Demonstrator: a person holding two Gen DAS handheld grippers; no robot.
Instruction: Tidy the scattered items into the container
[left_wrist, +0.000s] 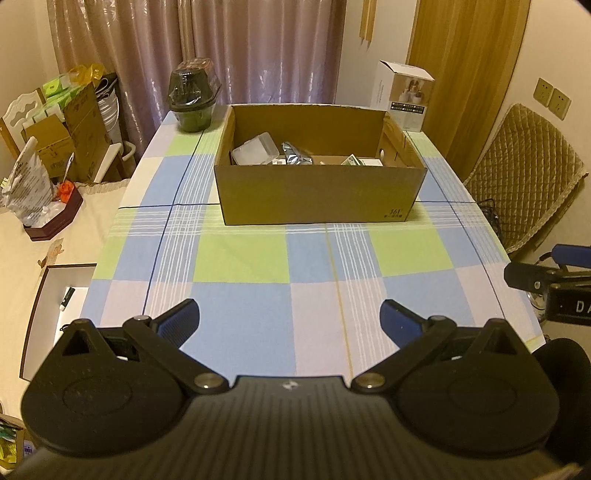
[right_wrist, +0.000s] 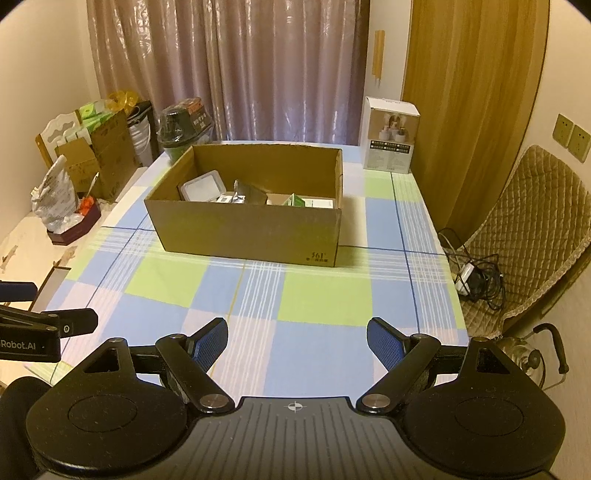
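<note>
- A checked blue, green and white tablecloth (right_wrist: 317, 299) covers the table before mauve curtains (left_wrist: 229, 48).
- Left gripper (left_wrist: 290, 319) and right gripper (right_wrist: 297, 341) both hover over bare cloth, jaws spread wide, nothing between.
- At twelve o'clock stands the open brown cardboard box (left_wrist: 317, 194), items inside: a clear plastic case (left_wrist: 256, 147), a silver pouch (left_wrist: 295, 153).
- A white carton (right_wrist: 391, 134) stands at one o'clock.

Small room under warm, dim light.
A table (left_wrist: 240, 258) under a checked blue, green and white cloth stands against mauve curtains (left_wrist: 221, 48). To the right, a wooden door (right_wrist: 461, 92), 2 wall sockets (left_wrist: 553, 98) on a cream wall (left_wrist: 554, 44), and a quilted chair (right_wrist: 528, 221) with cables (right_wrist: 476, 273) on its seat. To the left, a white chair (left_wrist: 22, 110) behind a cluttered side table (left_wrist: 29, 240).
</note>
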